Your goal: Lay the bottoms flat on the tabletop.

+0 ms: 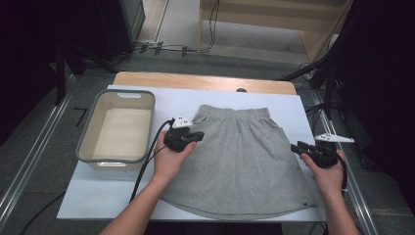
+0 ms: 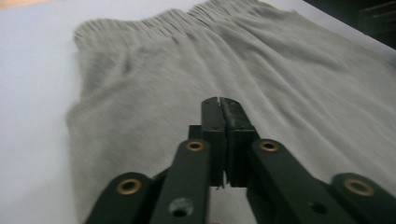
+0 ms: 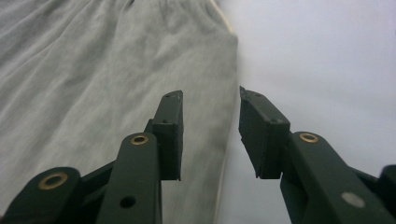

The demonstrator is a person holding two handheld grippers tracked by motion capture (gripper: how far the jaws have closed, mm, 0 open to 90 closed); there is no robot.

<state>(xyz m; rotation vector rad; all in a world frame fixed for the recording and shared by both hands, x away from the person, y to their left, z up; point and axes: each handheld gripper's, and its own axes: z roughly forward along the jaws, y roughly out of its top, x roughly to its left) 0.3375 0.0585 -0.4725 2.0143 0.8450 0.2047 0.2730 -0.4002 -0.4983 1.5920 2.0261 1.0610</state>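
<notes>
Our left gripper [image 2: 223,103] has its jaws pressed together with nothing between them, hovering over the skirt's [image 1: 240,156] left side, a little below the waistband [image 2: 187,18]. Our right gripper [image 3: 210,100] has its jaws spread, straddling the skirt's right edge, cloth under one jaw and bare sheet [image 3: 317,56] under the other.

The skirt lies flat ahead of both grippers, waistband far, hem [image 1: 230,214] near. We judge the step to be taking hold of both side edges, likely for a fold. To do it well, we should open the left jaws and shift them out to the left edge, level with the right (matching heights keep the fold square), then pinch both layers, not just the top.

Left of the left gripper stands a bin [image 1: 117,128], well apart from the skirt. Nothing blocks either edge.
</notes>
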